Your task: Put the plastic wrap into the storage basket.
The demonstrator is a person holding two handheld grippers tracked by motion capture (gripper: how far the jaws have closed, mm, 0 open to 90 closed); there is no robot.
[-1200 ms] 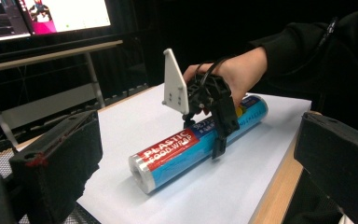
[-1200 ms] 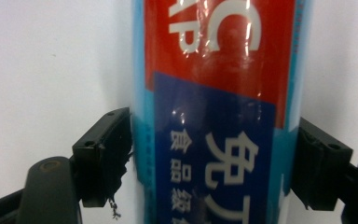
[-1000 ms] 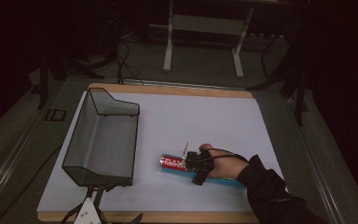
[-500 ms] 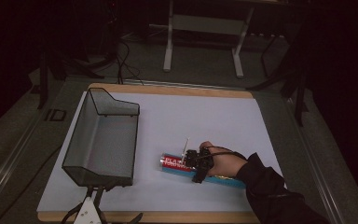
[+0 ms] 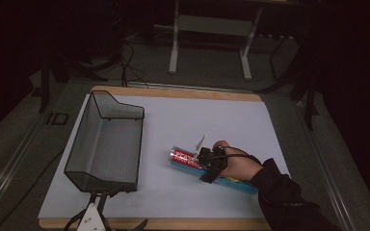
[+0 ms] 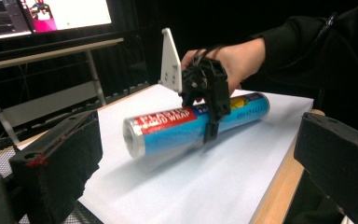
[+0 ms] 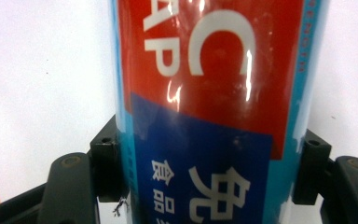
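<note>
A plastic wrap roll with a red and blue label lies across the white sheet, right of the mesh basket. My right gripper is shut on its middle, held by a hand in a dark sleeve. In the right gripper view both pads press the sides of the roll. The left gripper view shows the roll with its near end slightly off the paper, the right gripper clamped over it. My left gripper stands open with nothing between its black jaws, low at the table's front edge.
A black wire mesh basket stands on the left part of the sheet, just beyond the left gripper. The wooden table edge frames the sheet. A metal stand is on the floor behind the table. A lit monitor shows far off.
The right gripper has closed on the roll, and the hand has risen a little, lifting the roll's free end. The left gripper has stayed put.
</note>
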